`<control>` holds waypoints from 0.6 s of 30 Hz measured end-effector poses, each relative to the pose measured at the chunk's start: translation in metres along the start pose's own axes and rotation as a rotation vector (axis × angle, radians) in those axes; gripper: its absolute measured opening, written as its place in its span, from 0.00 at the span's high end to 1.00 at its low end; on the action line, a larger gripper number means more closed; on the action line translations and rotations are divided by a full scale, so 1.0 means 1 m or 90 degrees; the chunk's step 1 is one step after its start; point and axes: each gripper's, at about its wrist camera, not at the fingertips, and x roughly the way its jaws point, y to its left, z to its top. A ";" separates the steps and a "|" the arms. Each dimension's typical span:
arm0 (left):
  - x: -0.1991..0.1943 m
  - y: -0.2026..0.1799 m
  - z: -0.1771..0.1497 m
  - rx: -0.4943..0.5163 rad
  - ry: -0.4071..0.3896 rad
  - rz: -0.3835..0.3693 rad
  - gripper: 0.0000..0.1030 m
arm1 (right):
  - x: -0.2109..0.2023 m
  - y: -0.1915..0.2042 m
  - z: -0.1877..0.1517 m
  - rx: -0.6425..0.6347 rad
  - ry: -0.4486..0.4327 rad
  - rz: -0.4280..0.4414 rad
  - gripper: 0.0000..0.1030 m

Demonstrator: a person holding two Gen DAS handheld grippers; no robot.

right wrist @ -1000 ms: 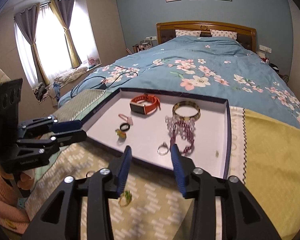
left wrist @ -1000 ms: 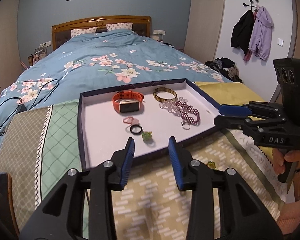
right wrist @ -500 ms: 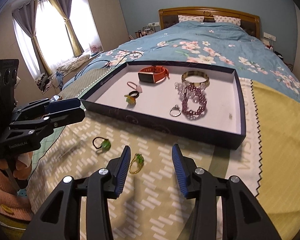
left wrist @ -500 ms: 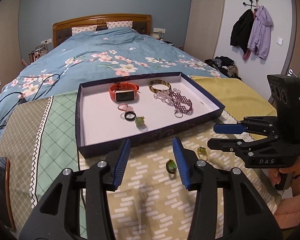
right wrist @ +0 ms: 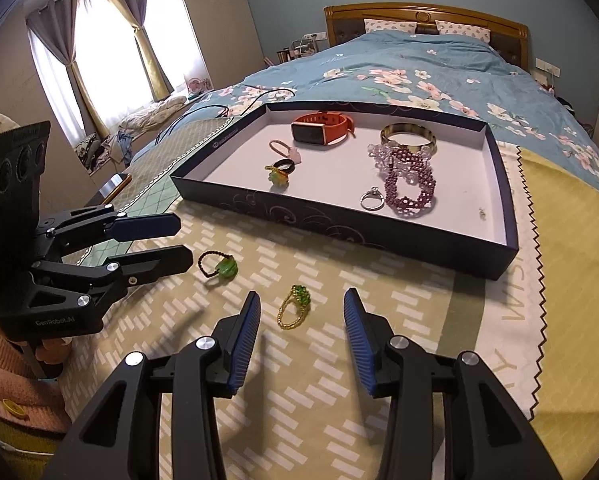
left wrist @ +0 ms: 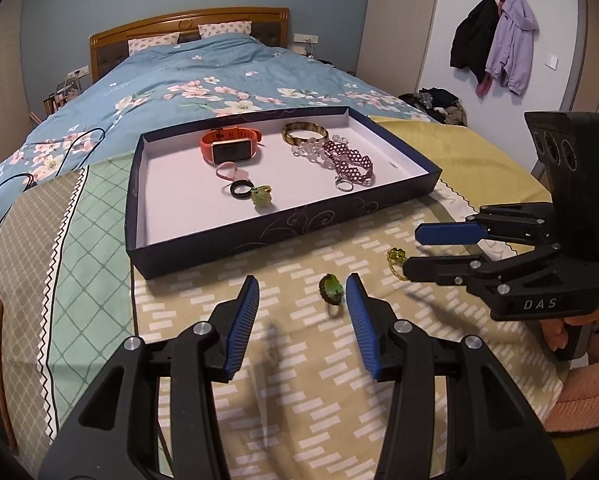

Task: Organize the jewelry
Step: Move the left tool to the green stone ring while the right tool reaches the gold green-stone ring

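A dark blue tray (left wrist: pixel 259 236) (right wrist: pixel 339 222) lies on the cloth-covered table and holds an orange watch (left wrist: pixel 229 148), a gold bangle (left wrist: pixel 304 133), bead bracelets (left wrist: pixel 347 162), a silver ring (right wrist: pixel 372 200) and small rings. Two pieces lie on the cloth in front of it: a dark-banded ring with a green stone (left wrist: pixel 331 290) (right wrist: pixel 219 266) and a gold ring with green stones (right wrist: pixel 294 307) (left wrist: pixel 395 262). My left gripper (left wrist: pixel 301 304) (right wrist: pixel 185 240) is open around the green-stone ring. My right gripper (right wrist: pixel 301 322) (left wrist: pixel 411 252) is open around the gold ring.
The table's cloth has green, tan and yellow patches (left wrist: pixel 79 240). A bed with a blue floral quilt (left wrist: pixel 219 76) is behind the tray. A phone (right wrist: pixel 113 184) lies at the table's left edge. Coats (left wrist: pixel 495 52) hang on the right wall.
Both grippers have drawn back from the tray and lowered toward the cloth. The two loose rings have come into view between the fingers. Both grippers stay open.
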 end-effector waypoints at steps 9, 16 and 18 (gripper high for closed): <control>0.010 -0.002 0.001 -0.001 0.029 -0.020 0.59 | 0.006 0.005 0.001 -0.008 0.015 -0.001 0.61; 0.023 -0.003 0.003 -0.004 0.055 -0.030 0.62 | 0.009 0.007 0.001 -0.012 0.020 -0.007 0.61; 0.025 -0.003 0.003 -0.004 0.061 -0.031 0.63 | 0.010 0.008 0.001 -0.014 0.021 -0.012 0.62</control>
